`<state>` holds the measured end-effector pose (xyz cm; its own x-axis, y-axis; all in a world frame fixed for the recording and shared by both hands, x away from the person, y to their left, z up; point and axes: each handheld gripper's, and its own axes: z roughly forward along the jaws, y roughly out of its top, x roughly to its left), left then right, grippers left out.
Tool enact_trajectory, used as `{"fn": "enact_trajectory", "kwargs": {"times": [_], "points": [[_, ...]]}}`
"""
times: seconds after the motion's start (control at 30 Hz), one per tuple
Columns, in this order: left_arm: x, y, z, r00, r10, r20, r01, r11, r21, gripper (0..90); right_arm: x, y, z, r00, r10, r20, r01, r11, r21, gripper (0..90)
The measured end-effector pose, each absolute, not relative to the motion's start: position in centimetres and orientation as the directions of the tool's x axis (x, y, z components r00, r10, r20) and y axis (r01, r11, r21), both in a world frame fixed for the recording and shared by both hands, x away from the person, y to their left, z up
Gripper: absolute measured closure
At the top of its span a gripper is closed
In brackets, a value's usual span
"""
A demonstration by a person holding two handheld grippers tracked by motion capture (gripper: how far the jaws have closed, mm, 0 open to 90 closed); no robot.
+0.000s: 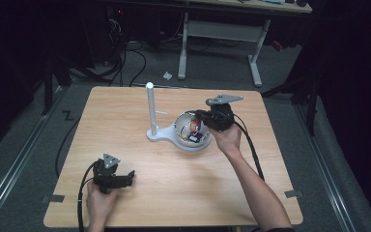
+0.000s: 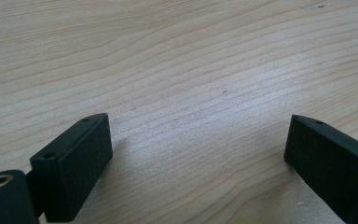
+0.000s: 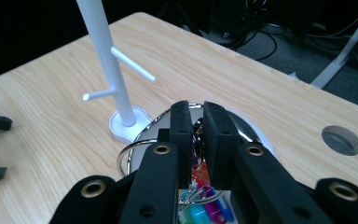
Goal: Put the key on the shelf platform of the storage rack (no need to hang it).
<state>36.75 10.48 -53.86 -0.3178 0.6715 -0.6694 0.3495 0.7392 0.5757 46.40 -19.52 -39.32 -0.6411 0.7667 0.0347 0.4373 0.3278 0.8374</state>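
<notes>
The right tongs (image 3: 196, 128) are pressed together, tips dipped over the rim of the metal bowl (image 1: 181, 122), probably to fish out one of the small colourful items (image 3: 205, 212) inside; whether anything is pinched cannot be told. The bowl sits just beside the white peg stand (image 1: 150, 108), a likely place for hanging them. The left tongs (image 2: 198, 154) rest spread and empty on the wooden surface (image 1: 174, 188), well apart, keeping clear.
</notes>
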Motion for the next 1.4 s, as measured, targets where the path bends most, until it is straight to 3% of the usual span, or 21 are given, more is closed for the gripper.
{"fn": "enact_trajectory", "kwargs": {"times": [0.47,0.83,0.87,0.9,0.97,1.4], "points": [[36.7,10.4,-53.8,-0.324,0.666,-0.672,0.348,0.744,0.57,8.0,46.7,-19.3,-41.0,-0.638,0.77,0.03,0.448,0.339,0.828,82.0],[36.8,10.5,-53.8,-0.321,0.668,-0.671,0.348,0.742,0.573,8.0,47.2,-18.5,-44.2,-0.637,0.77,0.037,0.51,0.384,0.77,79.0],[36.7,10.5,-53.8,-0.323,0.668,-0.671,0.349,0.743,0.571,8.0,47.2,-18.5,-44.3,-0.64,0.768,0.035,0.507,0.388,0.77,77.2],[36.7,10.4,-53.8,-0.324,0.666,-0.672,0.348,0.744,0.57,8.0,47.2,-18.5,-44.4,-0.637,0.77,0.042,0.516,0.385,0.765,67.3],[36.7,10.5,-53.8,-0.323,0.668,-0.671,0.349,0.743,0.571,8.0,47.2,-18.6,-44.5,-0.635,0.771,0.046,0.518,0.38,0.766,63.2],[36.8,10.4,-53.8,-0.33,0.661,-0.674,0.344,0.749,0.566,8.1,45.7,-21.1,-43.1,-0.599,0.8,0.038,0.492,0.33,0.805,50.6]]}}
